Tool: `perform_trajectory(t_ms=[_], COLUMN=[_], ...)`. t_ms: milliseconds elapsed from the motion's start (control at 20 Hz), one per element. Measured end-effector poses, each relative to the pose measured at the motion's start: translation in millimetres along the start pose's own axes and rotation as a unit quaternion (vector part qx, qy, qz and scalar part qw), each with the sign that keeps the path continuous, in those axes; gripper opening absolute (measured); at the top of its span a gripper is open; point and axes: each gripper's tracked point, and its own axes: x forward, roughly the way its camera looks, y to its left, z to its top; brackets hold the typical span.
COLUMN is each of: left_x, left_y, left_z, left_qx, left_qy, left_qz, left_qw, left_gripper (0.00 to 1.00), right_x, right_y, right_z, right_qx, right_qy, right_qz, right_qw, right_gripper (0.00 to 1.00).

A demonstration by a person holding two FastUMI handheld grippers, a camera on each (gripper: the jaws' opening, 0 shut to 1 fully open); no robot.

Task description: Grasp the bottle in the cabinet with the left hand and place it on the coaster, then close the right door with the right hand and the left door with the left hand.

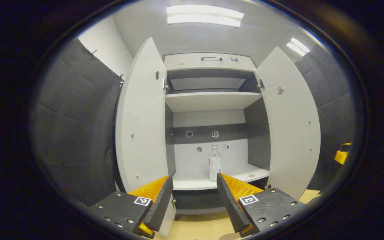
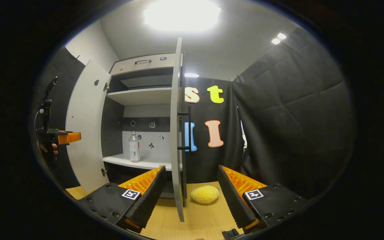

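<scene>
Bottle (image 1: 215,163) stands upright on the lower cabinet shelf (image 1: 192,181), dead ahead of the left tongs (image 1: 194,191), just past their tips, right of centre. Left tongs gape open, empty; right tongs (image 2: 191,186) also open, straddling the right door (image 2: 177,133) edge above the counter (image 2: 198,220). Clear plastic, pale cap, label band mid-body. Likely light, thin-walled, a bit slick; grip the mid-body below the shoulder, gently, so it doesn't crush or tip.

clear plastic bottle (image 1: 215,163) upright on the lower shelf of the white cabinet (image 1: 211,101). both white doors, left (image 1: 142,116) and right (image 1: 290,116), swung open. yellow round coaster (image 2: 205,194) on tabletop.
</scene>
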Motion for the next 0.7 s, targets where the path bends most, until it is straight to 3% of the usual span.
perform_trajectory(t_ms=[700], left_x=[163], left_y=[-30], left_z=[-42], left_qx=[-0.042], left_qy=[0.01], left_qz=[-0.06], left_qw=[0.997], left_gripper=[0.8], right_x=[19], right_y=[-22], right_z=[-6], right_qx=[-0.053], right_qy=[0.01], right_qz=[-0.087], right_qw=[0.995], right_gripper=[0.98])
